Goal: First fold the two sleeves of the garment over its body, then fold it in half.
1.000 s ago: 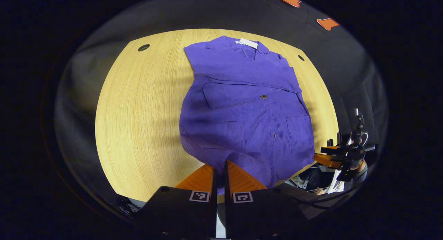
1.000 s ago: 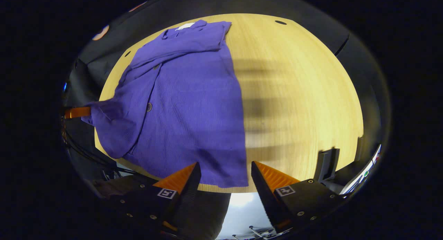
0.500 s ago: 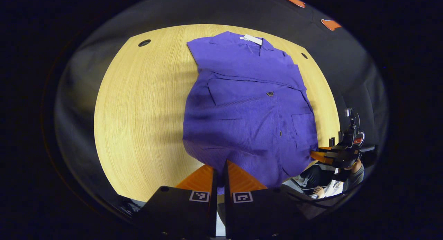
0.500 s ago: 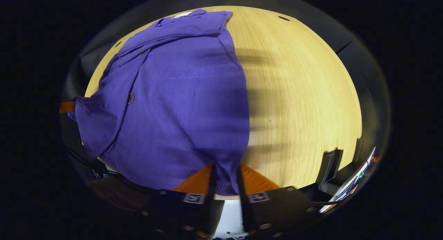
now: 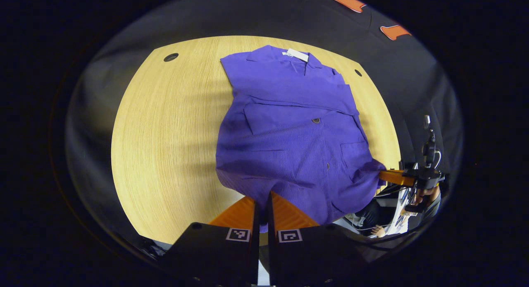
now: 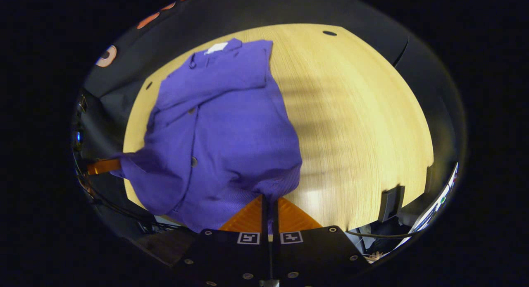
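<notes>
A purple buttoned jacket (image 5: 289, 125) lies on the round wooden table (image 5: 165, 125), collar at the far side, both sleeves folded across its chest. My left gripper (image 5: 261, 202) is shut on the near hem's left corner, lifted a little off the table. In the right gripper view the same jacket (image 6: 223, 125) bunches upward at its hem, where my right gripper (image 6: 269, 201) is shut on the other corner. Farther off in the left gripper view, the right gripper (image 5: 392, 177) pinches the hem at the right. The left gripper (image 6: 101, 166) pulls the hem at the left of the right gripper view.
The table (image 6: 363, 113) has small round holes (image 5: 170, 57) near its far edge. A dark stand (image 6: 388, 204) and a screen edge sit by the table's near right rim. A person's hand (image 5: 425, 194) holds the right gripper beyond the table edge.
My right gripper went from open around the hem corner to shut on it, then lifted it so the cloth bunches. The left gripper has stayed shut on its corner.
</notes>
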Demonstrator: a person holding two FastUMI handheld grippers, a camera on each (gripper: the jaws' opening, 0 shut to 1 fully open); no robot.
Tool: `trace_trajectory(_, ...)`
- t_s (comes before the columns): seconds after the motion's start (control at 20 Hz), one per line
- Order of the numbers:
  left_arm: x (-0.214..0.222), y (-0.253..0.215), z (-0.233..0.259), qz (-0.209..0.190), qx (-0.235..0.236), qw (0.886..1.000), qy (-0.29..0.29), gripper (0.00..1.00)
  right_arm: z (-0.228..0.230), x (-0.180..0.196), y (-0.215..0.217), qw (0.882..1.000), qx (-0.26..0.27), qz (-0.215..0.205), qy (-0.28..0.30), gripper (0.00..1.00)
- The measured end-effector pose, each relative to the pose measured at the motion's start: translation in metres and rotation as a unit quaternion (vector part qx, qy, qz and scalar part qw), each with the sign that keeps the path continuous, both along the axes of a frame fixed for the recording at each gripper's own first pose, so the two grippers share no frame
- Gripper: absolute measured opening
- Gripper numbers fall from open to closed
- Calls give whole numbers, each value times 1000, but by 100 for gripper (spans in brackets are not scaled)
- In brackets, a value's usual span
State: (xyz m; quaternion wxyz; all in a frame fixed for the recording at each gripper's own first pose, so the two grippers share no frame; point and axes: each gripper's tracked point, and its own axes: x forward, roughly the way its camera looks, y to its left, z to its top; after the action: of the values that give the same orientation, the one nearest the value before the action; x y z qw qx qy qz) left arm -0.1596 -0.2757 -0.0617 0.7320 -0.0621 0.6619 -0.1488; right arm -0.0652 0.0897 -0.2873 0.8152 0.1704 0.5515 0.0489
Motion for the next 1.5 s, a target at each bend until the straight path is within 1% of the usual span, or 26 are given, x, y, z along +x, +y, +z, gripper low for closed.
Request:
trace_trajectory(0.2, 20, -2, 14, -12, -7, 1000, -25, 11, 38, 19, 3, 999, 7, 3, -34, 4)
trace_trajectory(0.55, 52, -9, 35, -38, -18, 997, -59, 11, 78, 56, 15, 997, 11, 10, -74, 4)
trace_trajectory(0.7, 73, -14, 45, -43, -33, 996, -72, 11, 96, 76, 16, 996, 10, 2, -88, 3)
trace_trajectory(0.8, 92, -10, 46, -47, -29, 995, -83, 11, 104, 92, 15, 995, 2, -3, -96, 3)
trace_trajectory(0.95, 117, -14, 48, -49, -36, 994, -90, 10, 114, 116, 14, 995, -7, -11, -103, 3)
trace_trajectory(1.1, 144, -18, 41, -54, -42, 993, -94, 11, 120, 145, 16, 994, -9, -28, -106, 3)
trace_trajectory(1.25, 173, -17, 35, -48, -51, 993, -90, 11, 120, 170, 13, 994, -16, -38, -98, 3)
trace_trajectory(1.5, 240, -7, 25, -47, -44, 993, -100, 11, 116, 222, -3, 995, -20, -50, -87, 3)
